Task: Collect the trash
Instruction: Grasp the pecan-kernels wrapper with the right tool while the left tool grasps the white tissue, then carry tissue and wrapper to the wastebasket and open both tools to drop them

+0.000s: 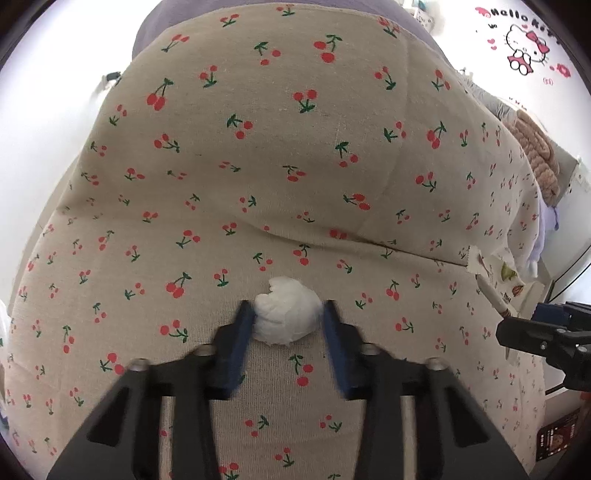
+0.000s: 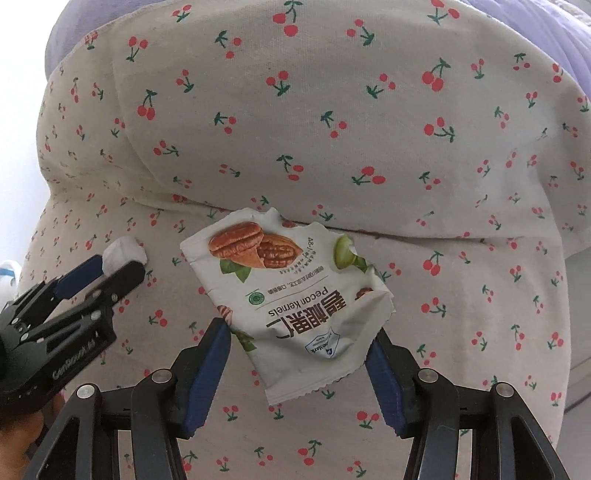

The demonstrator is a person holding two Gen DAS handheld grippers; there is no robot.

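Note:
A crumpled white tissue ball [image 1: 286, 314] lies on the cherry-print cover [image 1: 258, 166]. My left gripper [image 1: 289, 317] is open, one blue finger on each side of the ball; whether they touch it I cannot tell. It also shows in the right wrist view [image 2: 122, 260] with the tissue [image 2: 123, 251] between its tips. A torn white pecan-kernel snack wrapper [image 2: 291, 295] lies on the cover [image 2: 332, 129]. My right gripper [image 2: 299, 336] is open, its blue fingers at the wrapper's lower left and right edges. The wrapper shows at the right in the left wrist view [image 1: 498, 273].
The cover drapes a raised cushion with a seam behind both items. A purple sheet [image 2: 535, 26] lies beyond. A brown plush thing [image 1: 535, 151] sits far right below a wall with Hello Kitty stickers [image 1: 524, 48]. A dark packet [image 1: 554, 441] lies at lower right.

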